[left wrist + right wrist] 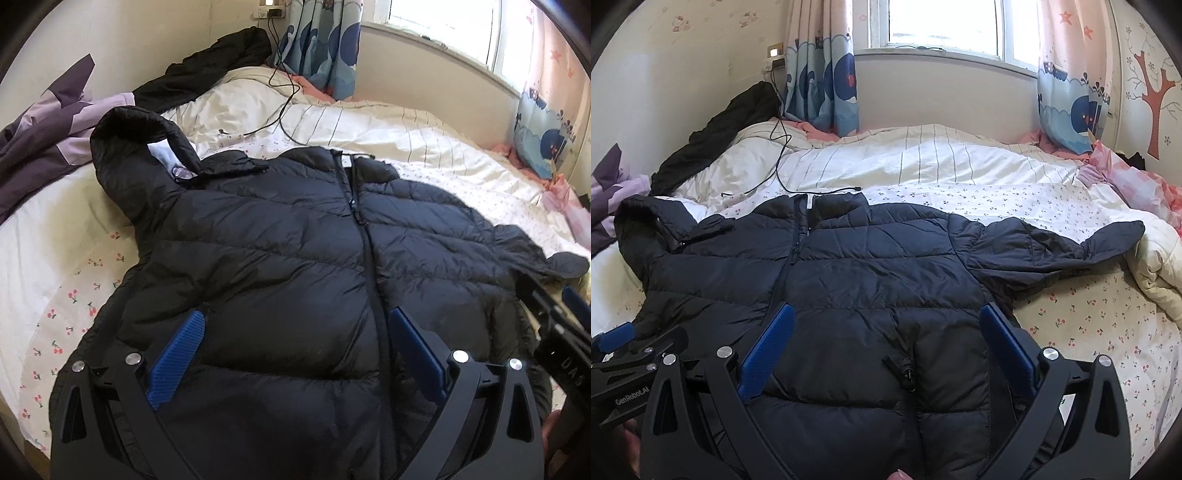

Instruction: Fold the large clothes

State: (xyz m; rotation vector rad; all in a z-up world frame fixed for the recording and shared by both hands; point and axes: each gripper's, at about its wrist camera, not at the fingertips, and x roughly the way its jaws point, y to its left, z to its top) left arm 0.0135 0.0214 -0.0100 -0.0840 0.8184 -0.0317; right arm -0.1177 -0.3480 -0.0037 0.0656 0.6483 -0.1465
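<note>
A black quilted puffer jacket (280, 251) lies front up on the bed, zipped, with its hood (133, 147) to the upper left and one sleeve (1071, 243) stretched out to the right. My left gripper (295, 317) hovers open over the jacket's lower front, its blue pads on either side of the zipper area. My right gripper (886, 314) is also open, above the jacket's lower right panel near a pocket zipper (905, 369). Neither holds any cloth. Each gripper shows at the edge of the other's view.
The bed (1089, 314) has a cherry-print sheet, with a striped white duvet (923, 155) bunched behind the jacket. A black charging cable (783, 155) trails across it. A purple garment (44, 125) and another black coat (207, 70) lie at the far left. Curtains and a window stand behind.
</note>
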